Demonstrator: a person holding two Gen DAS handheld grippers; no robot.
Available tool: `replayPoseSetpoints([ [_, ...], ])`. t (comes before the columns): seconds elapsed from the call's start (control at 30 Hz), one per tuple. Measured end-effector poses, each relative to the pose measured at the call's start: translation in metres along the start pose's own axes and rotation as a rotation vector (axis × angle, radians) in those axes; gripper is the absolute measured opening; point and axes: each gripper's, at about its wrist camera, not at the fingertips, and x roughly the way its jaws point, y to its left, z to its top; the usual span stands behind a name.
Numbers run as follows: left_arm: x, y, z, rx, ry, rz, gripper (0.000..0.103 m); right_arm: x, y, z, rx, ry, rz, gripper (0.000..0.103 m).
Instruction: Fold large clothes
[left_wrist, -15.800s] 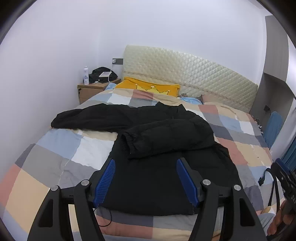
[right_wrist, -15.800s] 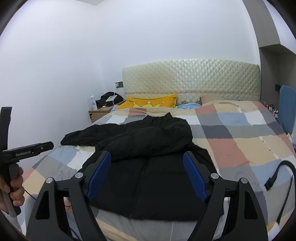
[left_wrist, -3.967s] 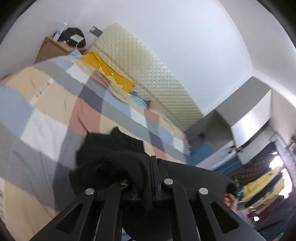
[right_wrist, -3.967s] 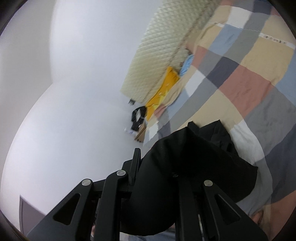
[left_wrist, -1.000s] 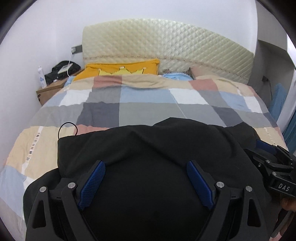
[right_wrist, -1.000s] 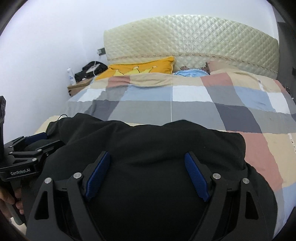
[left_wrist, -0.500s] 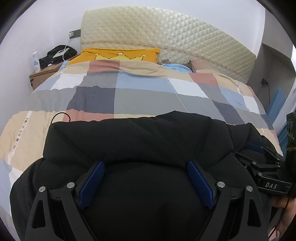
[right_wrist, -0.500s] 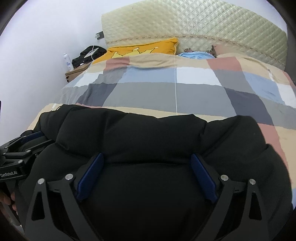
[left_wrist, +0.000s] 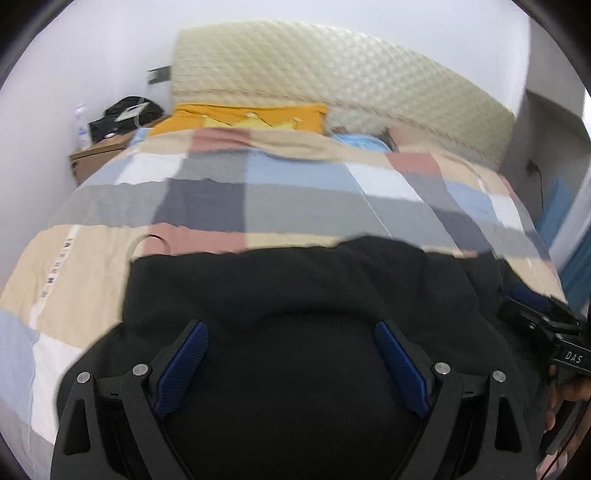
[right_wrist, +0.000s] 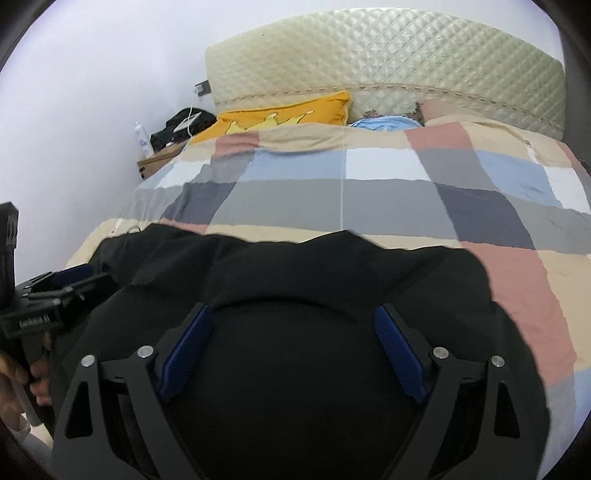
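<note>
- The black padded jacket (left_wrist: 295, 295) is lying folded in a thick bundle on the near end of the checked quilt (left_wrist: 295, 206), well apart from the yellow pillow (left_wrist: 251, 116) at the headboard (right_wrist: 388, 62).
- The left gripper (left_wrist: 291, 365) is hovering over the bundle's left half with its jaws standing wide apart, gripping nothing.
- The right gripper (right_wrist: 291, 350) is hovering over the right half, its jaws likewise spread and empty.
- Both grippers are pointing forward toward the headboard, tilted slightly downward, side by side.
- The jacket is appearing soft, puffy and springy, light for its bulk; the shell is probably slick, so layers are likely sliding and the fold is liable to spring open.
- Recommended hold: a pinch at the doubled outer edges or corners, where the fabric is thin enough for the jaws, not on the puffed centre.
- A thin black cord (left_wrist: 155, 240) is lying on the quilt just beside the jacket's far left corner.
</note>
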Motion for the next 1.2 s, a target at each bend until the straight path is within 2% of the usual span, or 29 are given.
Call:
replayPoseSetpoints([
  [0.13,0.002,0.017,-0.006,-0.041,0.034,-0.006,0.092,-0.003,-0.017,0.001,-0.011,0.014,-0.053,0.089],
  [0.2,0.005,0.021,-0.014,-0.050,0.011,-0.025,0.094,0.005,-0.024,-0.004,-0.027,0.069,-0.031,0.089],
  [0.3,0.014,0.023,-0.021,-0.060,0.012,-0.043,0.094,0.010,-0.031,-0.011,-0.006,0.066,0.000,0.091],
  [0.47,0.016,0.026,-0.025,-0.070,0.008,-0.054,0.095,0.014,-0.031,-0.016,-0.013,0.051,-0.003,0.092],
  [0.5,0.015,0.025,-0.025,-0.071,0.002,-0.049,0.095,0.013,-0.032,-0.016,-0.006,0.043,0.002,0.092],
  [0.63,0.002,0.021,-0.022,-0.119,-0.015,0.045,0.095,0.002,-0.034,-0.017,0.013,0.013,0.034,0.092],
  [0.8,-0.046,0.000,-0.011,-0.039,-0.083,0.120,0.094,-0.041,-0.026,-0.009,0.052,-0.051,0.036,0.092],
  [0.93,-0.099,-0.009,0.002,-0.078,-0.116,0.032,0.094,-0.092,-0.008,0.003,-0.002,-0.131,0.002,0.092],
  [1.13,-0.198,-0.033,0.014,-0.069,-0.198,0.008,0.094,-0.202,0.023,0.019,-0.061,-0.314,-0.029,0.092],
  [1.2,-0.227,-0.039,0.016,-0.064,-0.224,0.026,0.094,-0.243,0.035,0.024,-0.085,-0.388,-0.045,0.093],
])
